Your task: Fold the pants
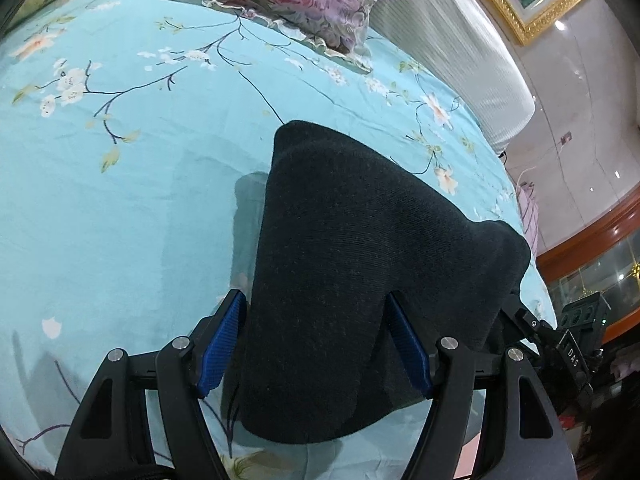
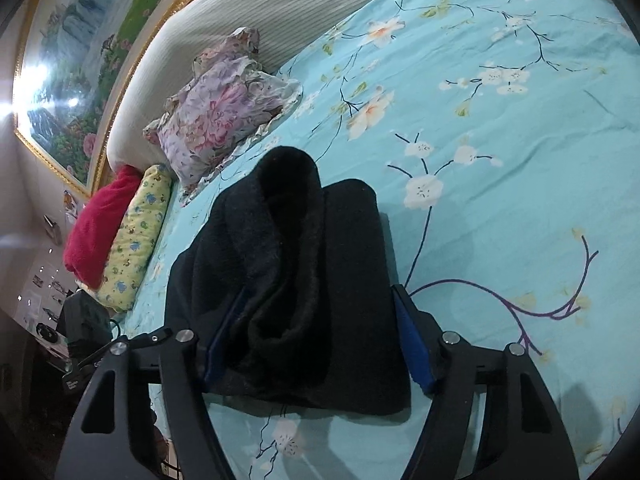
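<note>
The dark pants [image 1: 352, 248] lie folded in a thick bundle on the turquoise flowered bedsheet [image 1: 120, 200]. In the left wrist view the bundle fills the gap between my left gripper's [image 1: 314, 304] blue pads [image 1: 224, 344], which stand wide apart on either side of the cloth. In the right wrist view the pants [image 2: 296, 272] show a fuzzy dark lining on top and lie between my right gripper's [image 2: 318, 300] wide-apart pads [image 2: 412, 340]. The other gripper's black body [image 1: 560, 344] shows at the bundle's right side.
A flowered pillow [image 2: 224, 120] lies at the padded white headboard [image 2: 260, 12]. A red blanket [image 2: 100, 220] and a yellow patterned pillow [image 2: 136, 240] lie at the bed's edge. A gold-framed painting [image 2: 80, 60] hangs on the wall. A wooden cabinet [image 1: 592, 240] stands beside the bed.
</note>
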A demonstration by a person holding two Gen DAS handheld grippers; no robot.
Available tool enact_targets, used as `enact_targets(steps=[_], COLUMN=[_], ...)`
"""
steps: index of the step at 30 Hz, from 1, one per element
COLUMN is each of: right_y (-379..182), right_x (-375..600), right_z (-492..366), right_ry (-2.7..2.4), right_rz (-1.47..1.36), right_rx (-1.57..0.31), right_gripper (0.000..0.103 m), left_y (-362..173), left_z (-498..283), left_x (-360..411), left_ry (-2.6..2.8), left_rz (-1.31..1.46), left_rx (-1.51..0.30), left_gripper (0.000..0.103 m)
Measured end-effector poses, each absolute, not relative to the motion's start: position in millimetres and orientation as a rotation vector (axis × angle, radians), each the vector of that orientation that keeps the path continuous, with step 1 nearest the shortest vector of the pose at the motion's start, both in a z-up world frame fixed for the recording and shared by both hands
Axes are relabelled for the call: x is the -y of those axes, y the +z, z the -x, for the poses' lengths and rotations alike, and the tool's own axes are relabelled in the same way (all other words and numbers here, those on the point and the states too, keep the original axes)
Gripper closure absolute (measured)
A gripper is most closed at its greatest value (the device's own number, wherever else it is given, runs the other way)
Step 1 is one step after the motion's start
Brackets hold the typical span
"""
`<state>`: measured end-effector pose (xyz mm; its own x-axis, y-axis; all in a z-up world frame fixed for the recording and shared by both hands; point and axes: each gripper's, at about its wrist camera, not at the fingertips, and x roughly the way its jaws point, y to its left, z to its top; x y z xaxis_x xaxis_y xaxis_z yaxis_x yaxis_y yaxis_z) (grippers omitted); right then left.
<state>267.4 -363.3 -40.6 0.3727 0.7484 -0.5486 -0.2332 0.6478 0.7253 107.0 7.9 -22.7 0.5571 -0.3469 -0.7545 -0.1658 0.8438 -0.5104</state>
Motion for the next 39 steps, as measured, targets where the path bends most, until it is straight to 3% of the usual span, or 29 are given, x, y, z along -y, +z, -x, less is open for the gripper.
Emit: enact_targets(steps=[6,9,14,22,39], right_y=[-40,-39,-31,-19,-2], right_x=[362,361,356,351,328], right_z=[-265,-265,-263,-256,-244], right_ry=[0.685,0.688,0.704,0.711,0.789], right_rz=[-0.596,-0.586,-0.557,-0.524,-0.513], right_rx=[-0.988,-0.983,-0.966,-0.938,-0.927], right_gripper=[0.034,0.037,0.049,0.053,0.055], left_y=[-24,-21,-17,-5,22], left_z=[-113,-112,-109,-100,-77], left_x=[-3,1,2,0,-20], left_ry=[-0.116,-0.122,-0.124,-0.135,-0.095], left_rz=[0.568,0.536,0.531,0.538,0.525], left_rx=[-0.99,-0.98,-0.971,-0.947,-0.88], left_gripper=[0.044,0.056,0.067,0.072,0.073])
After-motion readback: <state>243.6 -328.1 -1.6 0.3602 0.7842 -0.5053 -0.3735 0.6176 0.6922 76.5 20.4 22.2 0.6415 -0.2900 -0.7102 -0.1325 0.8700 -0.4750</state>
